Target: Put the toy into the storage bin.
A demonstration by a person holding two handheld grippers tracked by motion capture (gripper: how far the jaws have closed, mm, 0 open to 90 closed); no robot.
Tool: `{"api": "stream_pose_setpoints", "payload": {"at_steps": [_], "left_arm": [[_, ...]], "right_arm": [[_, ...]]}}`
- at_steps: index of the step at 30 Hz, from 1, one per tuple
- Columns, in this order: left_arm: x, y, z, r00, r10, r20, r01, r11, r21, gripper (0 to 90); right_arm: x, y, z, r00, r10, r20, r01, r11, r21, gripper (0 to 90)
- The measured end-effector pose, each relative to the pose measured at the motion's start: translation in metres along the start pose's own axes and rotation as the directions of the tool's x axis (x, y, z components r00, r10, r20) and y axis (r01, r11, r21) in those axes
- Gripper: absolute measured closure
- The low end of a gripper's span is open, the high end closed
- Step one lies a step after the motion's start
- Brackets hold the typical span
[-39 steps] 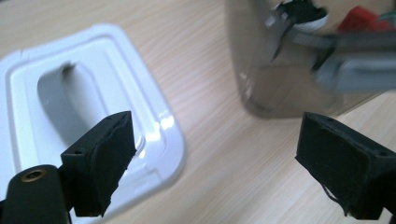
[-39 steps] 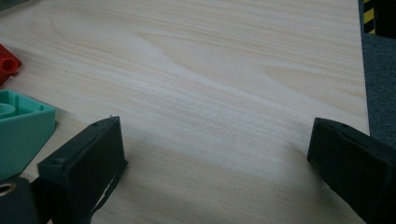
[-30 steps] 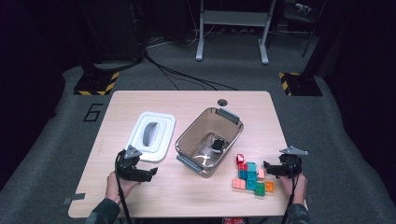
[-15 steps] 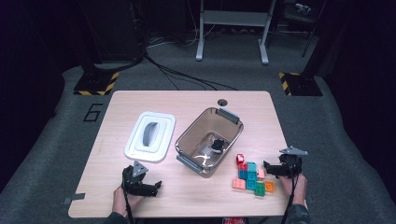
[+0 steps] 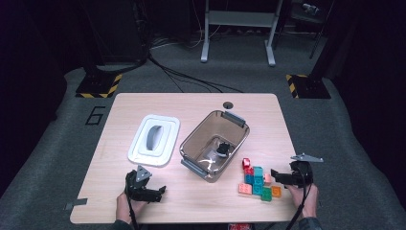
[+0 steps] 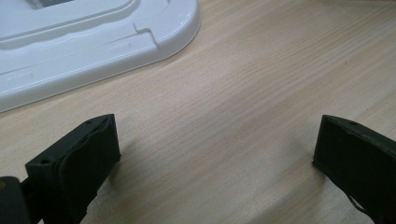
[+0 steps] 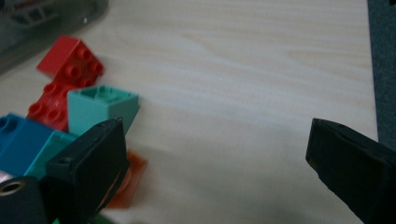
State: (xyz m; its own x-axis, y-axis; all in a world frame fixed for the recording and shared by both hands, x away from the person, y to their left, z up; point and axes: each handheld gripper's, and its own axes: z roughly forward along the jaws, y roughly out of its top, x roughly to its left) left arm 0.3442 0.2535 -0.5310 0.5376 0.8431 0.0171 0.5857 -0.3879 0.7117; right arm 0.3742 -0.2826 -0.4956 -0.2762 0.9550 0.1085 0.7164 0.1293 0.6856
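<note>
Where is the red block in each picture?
High view: the red block sits right of the clear bin, at the top of the block pile.
Left gripper view: not in it.
Right gripper view: the red block is at upper left.
Shared landmark: the teal block beside it.

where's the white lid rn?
In the high view the white lid lies flat on the table's left half, just left of the clear bin and ahead of the left gripper.
</note>
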Motion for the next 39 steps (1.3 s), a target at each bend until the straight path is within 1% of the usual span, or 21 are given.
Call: {"api": "stream_pose_setpoints", "payload": {"at_steps": [1, 3, 6, 9, 12, 13, 16, 17, 20, 22, 23, 27, 28, 29, 30, 31, 32, 34, 35, 36, 39], "left_arm": [[0.0, 0.0, 0.0, 1.0, 0.0, 0.0, 0.0, 1.0, 0.0, 0.2], [0.0, 0.0, 0.0, 1.0, -0.003, -0.003, 0.003, 1.0, -0.004, 0.1], [-0.001, 0.0, 0.0, 1.0, -0.006, -0.004, 0.006, 1.0, -0.002, 0.1], [0.0, 0.0, 0.0, 1.0, -0.005, -0.004, 0.005, 1.0, -0.001, 0.1], [0.0, 0.0, 0.0, 1.0, -0.006, -0.004, 0.006, 1.0, -0.001, 0.1], [0.0, 0.0, 0.0, 1.0, -0.006, -0.004, 0.006, 1.0, -0.002, 0.1], [-0.001, 0.0, 0.001, 0.9999, -0.011, -0.004, 0.011, 0.9999, -0.005, 0.1], [-0.001, 0.0, 0.001, 0.9999, -0.012, -0.005, 0.012, 0.9999, -0.005, 0.1], [-0.001, 0.0, 0.001, 0.9999, -0.014, -0.003, 0.014, 0.9999, -0.005, 0.1], [-0.001, 0.0, 0.001, 0.9998, -0.019, -0.002, 0.019, 0.9998, -0.007, 0.1], [-0.001, 0.0, 0.001, 0.9998, -0.018, -0.001, 0.018, 0.9998, -0.008, 0.1], [-0.001, 0.0, 0.001, 0.9998, -0.018, -0.001, 0.018, 0.9998, -0.007, 0.1], [-0.001, 0.0, 0.001, 0.9998, -0.019, -0.002, 0.019, 0.9998, -0.007, 0.1], [-0.001, 0.0, 0.001, 0.9998, -0.02, -0.001, 0.02, 0.9998, -0.006, 0.1], [-0.001, 0.0, 0.001, 0.9998, -0.019, -0.002, 0.019, 0.9998, -0.006, 0.1], [-0.001, 0.0, 0.001, 0.9998, -0.019, -0.002, 0.019, 0.9998, -0.007, 0.1], [-0.001, 0.0, 0.001, 0.9998, -0.021, -0.001, 0.021, 0.9997, -0.007, 0.1], [-0.001, 0.0, 0.001, 0.9998, -0.021, -0.001, 0.021, 0.9998, -0.007, 0.2], [-0.001, 0.0, 0.001, 0.9998, -0.021, -0.001, 0.021, 0.9998, -0.007, 0.2], [-0.001, 0.0, 0.001, 0.9998, -0.022, -0.001, 0.022, 0.9997, -0.007, 0.2], [-0.001, 0.0, 0.001, 0.9997, -0.024, -0.002, 0.024, 0.9997, -0.006, 0.2]], "right_arm": [[0.0, 0.0, 0.0, 1.0, 0.0, 0.0, 0.0, 1.0, 0.0, 4.2], [0.009, -0.007, -0.008, 0.9998, 0.014, -0.011, -0.013, 0.999, 0.034, 5.2], [0.013, -0.014, -0.014, 0.9992, 0.025, -0.031, -0.023, 0.999, 0.037, 6.9], [0.018, -0.02, -0.019, 0.9989, 0.037, -0.029, -0.036, 0.999, 0.04, 9.4], [0.024, -0.03, -0.022, 0.9981, 0.061, -0.008, -0.06, 0.996, 0.062, 14.1], [0.025, -0.032, -0.023, 0.9986, 0.053, -0.005, -0.053, 0.996, 0.066, 14.5], [0.027, -0.037, -0.025, 0.9979, 0.065, -0.004, -0.065, 0.996, 0.064, 19.8], [0.028, -0.038, -0.026, 0.9962, 0.087, -0.008, -0.086, 0.994, 0.06, 23.5], [0.029, -0.039, -0.026, 0.995, 0.099, -0.007, -0.099, 0.993, 0.067, 31.9], [0.029, -0.04, -0.027, 0.9965, 0.083, -0.007, -0.083, 0.995, 0.061, 37.0], [0.032, -0.039, -0.028, 0.9955, 0.094, 0.004, -0.094, 0.993, 0.073, 40.5], [0.032, -0.041, -0.029, 0.9973, 0.072, 0.01, -0.073, 0.993, 0.091, 46.6], [0.033, -0.041, -0.029, 0.9968, 0.079, 0.008, -0.08, 0.993, 0.09, 49.1], [0.032, -0.042, -0.029, 0.9982, 0.059, 0.008, -0.06, 0.995, 0.082, 51.4], [0.034, -0.042, -0.031, 0.9972, 0.073, 0.016, -0.074, 0.993, 0.089, 52.9], [0.033, -0.043, -0.031, 0.9971, 0.072, 0.022, -0.074, 0.993, 0.088, 55.3], [0.031, -0.044, -0.031, 0.9977, 0.063, 0.023, -0.065, 0.994, 0.085, 55.9], [0.03, -0.045, -0.032, 0.9963, 0.083, 0.023, -0.085, 0.992, 0.091, 56.6], [0.028, -0.046, -0.031, 0.9981, 0.059, 0.02, -0.06, 0.995, 0.076, 57.3], [0.028, -0.046, -0.032, 0.9971, 0.072, 0.021, -0.074, 0.994, 0.075, 58.0], [0.027, -0.046, -0.033, 0.9984, 0.054, 0.014, -0.055, 0.997, 0.057, 58.8]]}}
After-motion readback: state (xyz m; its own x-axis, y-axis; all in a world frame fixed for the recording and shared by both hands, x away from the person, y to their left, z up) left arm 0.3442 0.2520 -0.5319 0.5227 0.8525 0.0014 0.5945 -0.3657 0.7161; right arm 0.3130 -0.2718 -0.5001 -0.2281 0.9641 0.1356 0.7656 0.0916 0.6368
